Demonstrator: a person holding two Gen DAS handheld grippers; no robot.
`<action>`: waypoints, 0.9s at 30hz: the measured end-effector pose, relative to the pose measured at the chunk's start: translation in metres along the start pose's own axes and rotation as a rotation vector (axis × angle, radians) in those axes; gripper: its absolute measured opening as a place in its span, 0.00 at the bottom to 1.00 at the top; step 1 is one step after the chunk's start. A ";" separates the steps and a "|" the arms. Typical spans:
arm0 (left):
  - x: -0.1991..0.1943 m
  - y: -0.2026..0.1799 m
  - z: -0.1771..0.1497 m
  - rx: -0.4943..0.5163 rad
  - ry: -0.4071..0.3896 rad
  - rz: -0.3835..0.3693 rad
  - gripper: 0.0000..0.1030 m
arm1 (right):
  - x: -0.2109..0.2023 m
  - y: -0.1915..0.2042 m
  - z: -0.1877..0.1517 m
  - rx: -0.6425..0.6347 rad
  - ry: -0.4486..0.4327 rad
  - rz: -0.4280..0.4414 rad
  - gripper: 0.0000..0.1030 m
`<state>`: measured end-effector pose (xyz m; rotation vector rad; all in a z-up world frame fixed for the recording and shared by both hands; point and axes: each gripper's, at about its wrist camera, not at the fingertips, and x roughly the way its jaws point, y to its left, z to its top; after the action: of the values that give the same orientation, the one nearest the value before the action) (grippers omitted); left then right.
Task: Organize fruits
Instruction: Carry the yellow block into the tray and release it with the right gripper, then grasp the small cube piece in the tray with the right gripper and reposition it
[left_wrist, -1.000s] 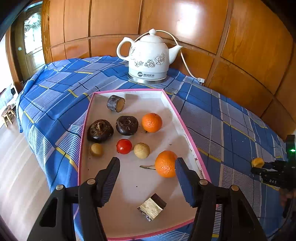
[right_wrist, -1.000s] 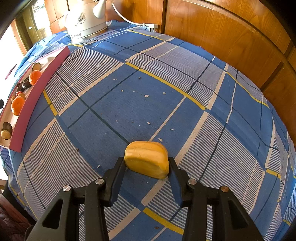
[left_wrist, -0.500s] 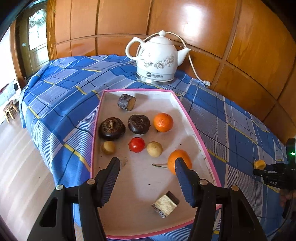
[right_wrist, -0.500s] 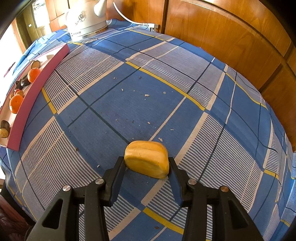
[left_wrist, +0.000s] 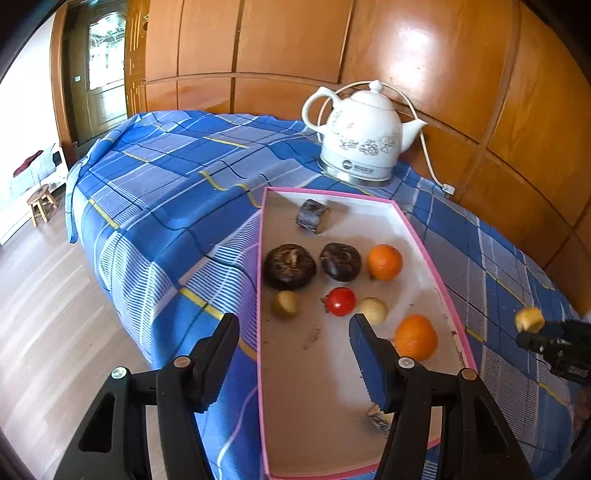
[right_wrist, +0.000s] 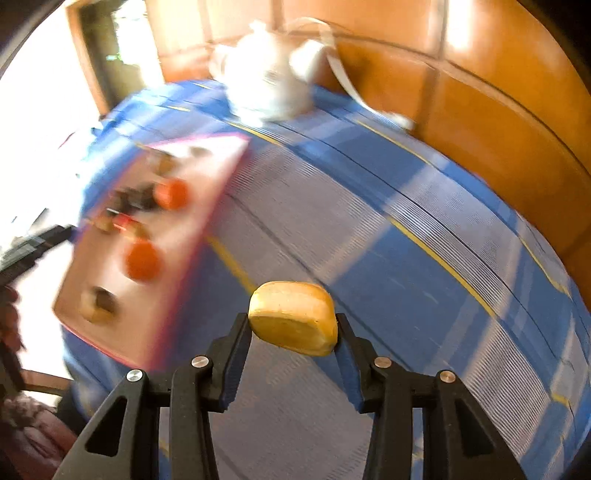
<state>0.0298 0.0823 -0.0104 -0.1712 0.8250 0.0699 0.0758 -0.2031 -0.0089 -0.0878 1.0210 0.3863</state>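
Note:
A pink-rimmed tray on the blue checked cloth holds two oranges, a red tomato, two dark round fruits, small pale fruits and cut pieces. My left gripper is open and empty above the tray's near left rim. My right gripper is shut on a yellow fruit piece, held above the cloth right of the tray. The piece also shows at the right edge of the left wrist view.
A white ceramic kettle with its cord stands behind the tray by the wood-panelled wall. The table's left edge drops to a wooden floor with a small stool.
My right gripper has lifted the yellow piece off the cloth and swung left toward the tray; its view is blurred. My left gripper has shifted left, off the tray's middle.

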 end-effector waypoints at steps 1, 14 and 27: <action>0.000 0.001 0.000 0.000 -0.002 0.002 0.60 | 0.001 0.011 0.008 -0.011 -0.012 0.030 0.44; 0.005 0.016 -0.002 -0.029 0.005 -0.008 0.60 | 0.070 0.090 0.070 -0.069 0.017 0.161 0.45; 0.006 0.009 -0.007 -0.014 0.011 -0.017 0.60 | 0.061 0.084 0.052 -0.066 0.012 0.158 0.49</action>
<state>0.0275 0.0898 -0.0200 -0.1922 0.8343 0.0584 0.1160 -0.0951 -0.0243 -0.0687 1.0309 0.5639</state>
